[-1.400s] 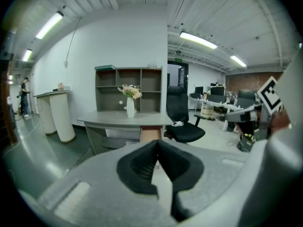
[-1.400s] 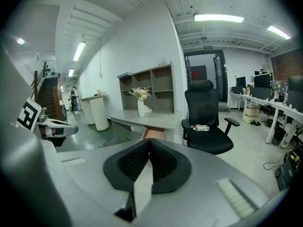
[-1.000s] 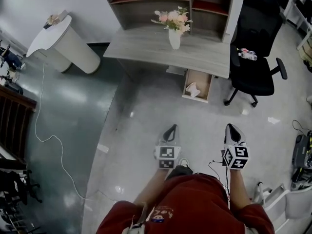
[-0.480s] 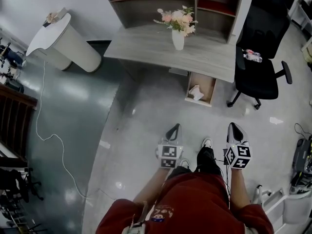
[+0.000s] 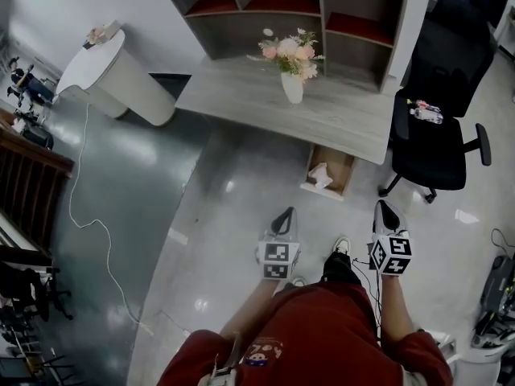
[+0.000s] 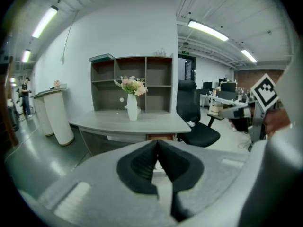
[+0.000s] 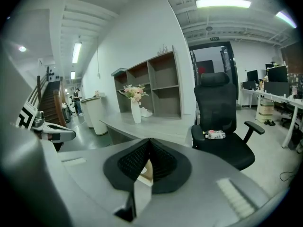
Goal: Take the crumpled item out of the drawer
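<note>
We hold both grippers low in front of us, well apart from the desk [image 5: 241, 87]. The left gripper [image 5: 282, 215] has its jaws pressed together with nothing between them. The right gripper [image 5: 385, 209] is likewise closed and empty. Under the desk's near edge a drawer [image 5: 343, 166] stands pulled out over the floor. The crumpled item [image 5: 319, 175], white, lies inside it, toward its left side. On the desk a white vase [image 5: 292, 88] holds pink and white flowers [image 5: 288, 51]. Behind it the shelf [image 5: 322, 6] has open compartments. A bottle [image 5: 425, 112] lies on the seat of the black chair [image 5: 438, 147] beside the drawer.
</note>
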`<act>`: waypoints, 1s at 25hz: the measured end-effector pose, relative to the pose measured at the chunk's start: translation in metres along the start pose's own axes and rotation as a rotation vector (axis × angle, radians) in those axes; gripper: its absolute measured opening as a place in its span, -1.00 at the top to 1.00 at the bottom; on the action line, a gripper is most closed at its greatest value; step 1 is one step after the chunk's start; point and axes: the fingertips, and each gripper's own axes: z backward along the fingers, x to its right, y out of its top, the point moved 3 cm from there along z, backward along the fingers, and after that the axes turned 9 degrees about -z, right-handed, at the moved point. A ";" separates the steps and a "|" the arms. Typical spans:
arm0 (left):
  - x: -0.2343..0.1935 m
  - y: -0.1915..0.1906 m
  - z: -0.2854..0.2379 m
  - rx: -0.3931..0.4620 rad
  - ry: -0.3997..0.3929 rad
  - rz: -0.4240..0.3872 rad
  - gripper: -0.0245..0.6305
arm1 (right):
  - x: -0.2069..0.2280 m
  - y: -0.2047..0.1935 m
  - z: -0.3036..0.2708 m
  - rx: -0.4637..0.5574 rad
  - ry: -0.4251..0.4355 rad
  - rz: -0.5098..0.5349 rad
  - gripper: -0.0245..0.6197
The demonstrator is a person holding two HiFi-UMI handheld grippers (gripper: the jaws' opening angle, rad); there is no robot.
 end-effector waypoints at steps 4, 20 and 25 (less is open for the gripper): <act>0.008 0.022 -0.031 -0.004 0.017 -0.005 0.93 | 0.025 0.020 -0.017 -0.004 0.021 -0.004 0.92; 0.060 0.086 -0.124 -0.018 0.037 -0.003 0.93 | 0.123 0.056 -0.066 -0.022 0.093 -0.056 0.92; 0.062 0.081 -0.131 -0.043 0.051 -0.004 0.93 | 0.125 0.056 -0.079 -0.028 0.120 -0.060 0.92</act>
